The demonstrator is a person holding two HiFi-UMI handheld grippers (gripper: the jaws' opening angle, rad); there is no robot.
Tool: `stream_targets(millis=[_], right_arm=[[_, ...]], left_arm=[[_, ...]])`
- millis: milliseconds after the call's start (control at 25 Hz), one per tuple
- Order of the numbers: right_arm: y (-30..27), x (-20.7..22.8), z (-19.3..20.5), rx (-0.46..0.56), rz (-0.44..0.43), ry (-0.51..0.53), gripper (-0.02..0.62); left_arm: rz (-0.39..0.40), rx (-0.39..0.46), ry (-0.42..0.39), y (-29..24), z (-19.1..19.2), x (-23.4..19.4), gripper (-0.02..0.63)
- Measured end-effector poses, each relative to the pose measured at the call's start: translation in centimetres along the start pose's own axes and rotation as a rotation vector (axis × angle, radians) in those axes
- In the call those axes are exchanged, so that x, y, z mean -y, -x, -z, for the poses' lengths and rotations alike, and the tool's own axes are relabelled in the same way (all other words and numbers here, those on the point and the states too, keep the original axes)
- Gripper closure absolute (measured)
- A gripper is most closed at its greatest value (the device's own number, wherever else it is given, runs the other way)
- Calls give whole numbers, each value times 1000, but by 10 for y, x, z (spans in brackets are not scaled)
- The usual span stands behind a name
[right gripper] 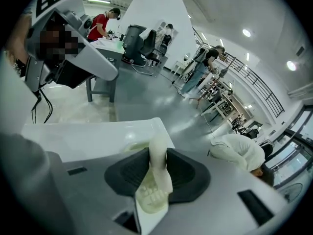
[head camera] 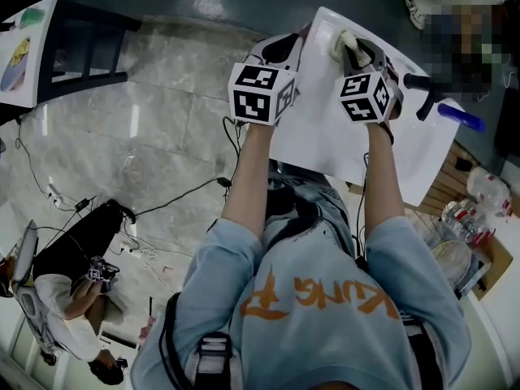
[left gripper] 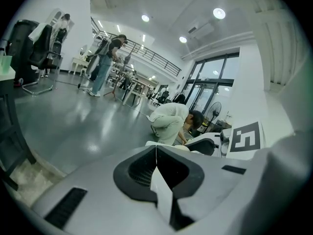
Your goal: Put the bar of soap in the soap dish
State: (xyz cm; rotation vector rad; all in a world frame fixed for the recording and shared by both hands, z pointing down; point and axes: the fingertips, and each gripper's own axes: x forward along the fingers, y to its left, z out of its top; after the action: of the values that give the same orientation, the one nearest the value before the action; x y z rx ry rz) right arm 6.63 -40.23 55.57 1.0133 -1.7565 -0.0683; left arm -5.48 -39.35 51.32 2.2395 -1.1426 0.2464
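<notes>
A pale cream bar of soap (right gripper: 155, 177) stands on edge between the pads of my right gripper (right gripper: 157, 153), which is shut on it. In the head view the soap (head camera: 344, 44) hangs over the far corner of a white basin top (head camera: 325, 136). A shallow recessed soap dish (right gripper: 128, 147) lies just beyond the jaws, and shows at that corner (head camera: 327, 32) from above. My left gripper (head camera: 280, 49) hovers beside the right one over the basin's left edge. Its jaws (left gripper: 156, 153) are shut with nothing between them.
A black tap lever (head camera: 424, 89) and a blue object (head camera: 461, 118) lie on the basin's right side. Bottles and a bowl (head camera: 467, 218) crowd a wooden board at the right. A table (head camera: 36, 47) stands far left; a person (head camera: 69, 303) crouches on the floor among cables.
</notes>
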Motion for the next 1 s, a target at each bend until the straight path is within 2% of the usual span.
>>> stream_targets(millis=[200, 360, 680, 800, 920, 1000], right_arm=[[-5, -13, 2, -10, -66, -33, 445], [-2, -14, 2, 27, -81, -106, 434], [36, 6, 2, 194, -66, -385, 430], [59, 18, 7, 277, -47, -495, 460], [83, 27, 10, 353, -58, -584, 532], [98, 32, 13, 399, -72, -630, 548]], left_arm=[[-12, 3, 2, 4, 0, -1, 584], [-20, 4, -1, 7, 1, 0, 584], [-16, 20, -15, 8, 1, 22, 584], [2, 43, -28, 10, 0, 40, 584], [59, 102, -15, 12, -7, 65, 584], [95, 131, -11, 14, -10, 82, 584]])
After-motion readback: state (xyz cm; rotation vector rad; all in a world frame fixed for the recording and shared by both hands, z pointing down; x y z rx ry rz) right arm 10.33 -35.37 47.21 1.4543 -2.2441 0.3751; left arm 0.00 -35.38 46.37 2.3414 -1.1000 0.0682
